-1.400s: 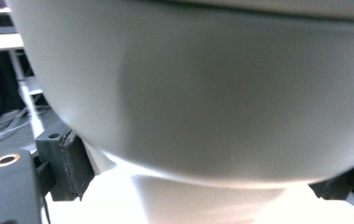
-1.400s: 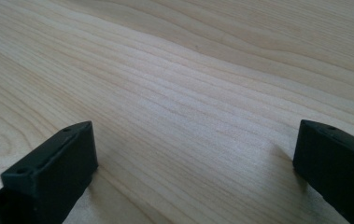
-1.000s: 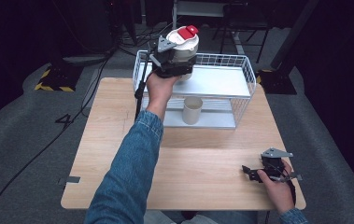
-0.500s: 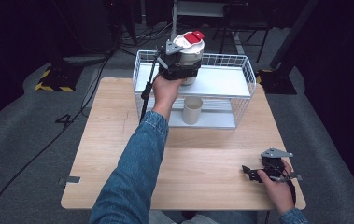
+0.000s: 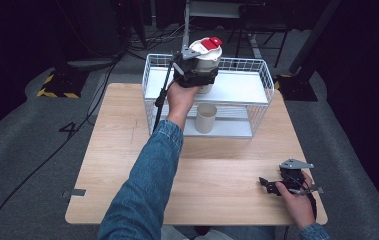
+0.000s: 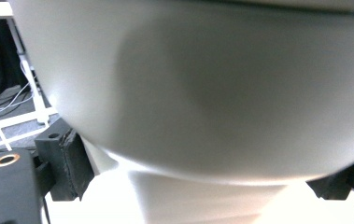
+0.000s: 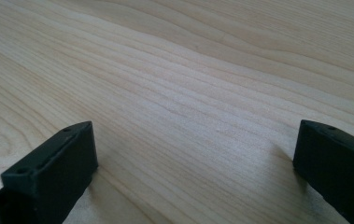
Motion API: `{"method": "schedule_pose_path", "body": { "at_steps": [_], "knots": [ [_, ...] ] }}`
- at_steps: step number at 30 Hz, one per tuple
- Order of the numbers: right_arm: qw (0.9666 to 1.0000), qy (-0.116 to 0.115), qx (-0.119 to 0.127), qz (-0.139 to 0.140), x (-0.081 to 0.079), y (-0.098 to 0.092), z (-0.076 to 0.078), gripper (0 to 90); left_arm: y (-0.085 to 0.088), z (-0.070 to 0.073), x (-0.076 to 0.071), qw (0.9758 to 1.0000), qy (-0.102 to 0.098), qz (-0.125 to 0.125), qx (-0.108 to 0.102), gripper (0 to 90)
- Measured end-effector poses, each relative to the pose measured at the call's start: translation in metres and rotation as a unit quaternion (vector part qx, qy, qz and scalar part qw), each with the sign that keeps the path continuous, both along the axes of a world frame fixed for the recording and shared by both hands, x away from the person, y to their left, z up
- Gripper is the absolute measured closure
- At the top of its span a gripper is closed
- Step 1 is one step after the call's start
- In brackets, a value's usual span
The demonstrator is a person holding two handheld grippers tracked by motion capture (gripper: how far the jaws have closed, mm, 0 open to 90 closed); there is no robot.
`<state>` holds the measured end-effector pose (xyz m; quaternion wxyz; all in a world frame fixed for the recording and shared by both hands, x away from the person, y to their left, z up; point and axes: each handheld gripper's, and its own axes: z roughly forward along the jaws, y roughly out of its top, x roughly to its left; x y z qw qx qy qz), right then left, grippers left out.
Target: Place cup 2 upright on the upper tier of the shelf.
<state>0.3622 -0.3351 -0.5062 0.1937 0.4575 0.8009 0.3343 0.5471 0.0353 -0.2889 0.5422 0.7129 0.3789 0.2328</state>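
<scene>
High view: white container held over the wire rack

Left tongs [image 5: 198, 67] pinch a white round container with a red lid [image 5: 205, 54] above the top shelf of the white wire rack [image 5: 237, 87] at the table's [image 5: 127, 150] far edge. A beige paper cup [image 5: 206, 118] stands on the lower shelf. Right tongs [image 5: 272, 186], spread apart, rest near the table's near right corner.

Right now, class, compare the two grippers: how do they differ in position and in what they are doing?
The left gripper is raised over the top shelf of the white wire rack; the right gripper rests low on the wooden table near its front right corner. The left gripper is shut on a white container with a red lid; the right gripper is open, with bare wood between its jaws. Both are hand-held.
</scene>
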Motion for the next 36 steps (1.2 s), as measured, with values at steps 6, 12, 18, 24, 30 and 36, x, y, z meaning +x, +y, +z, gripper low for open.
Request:
{"method": "schedule_pose_path", "body": {
  "at_steps": [6,12,18,24,30,36],
  "knots": [
    [1.0,0.0,0.0,0.0,0.0,0.0,0.0,0.0,0.001,0.0,0.0,1.0,0.003,0.0,-0.006,12.6],
    [1.0,0.0,0.0,0.0,0.0,0.0,0.0,0.0,0.002,0.005,-0.001,0.9999,-0.012,0.004,0.0,3.8],
    [1.0,0.0,0.0,0.0,0.0,0.0,0.0,0.0,0.011,0.009,-0.004,0.9999,-0.007,-0.008,-0.009,0.0],
    [1.0,0.001,0.0,0.0,0.0,0.0,0.0,0.0,0.019,0.016,-0.014,0.9997,-0.009,-0.021,-0.006,0.0],
    [1.0,0.001,0.0,0.0,0.0,0.0,0.0,0.0,0.03,0.024,-0.029,0.9996,-0.019,-0.022,-0.008,0.0],
    [1.0,0.001,-0.001,0.001,0.0,0.0,0.0,0.0,0.039,0.027,-0.047,0.999,-0.027,-0.036,-0.002,0.0]
  ]
}}
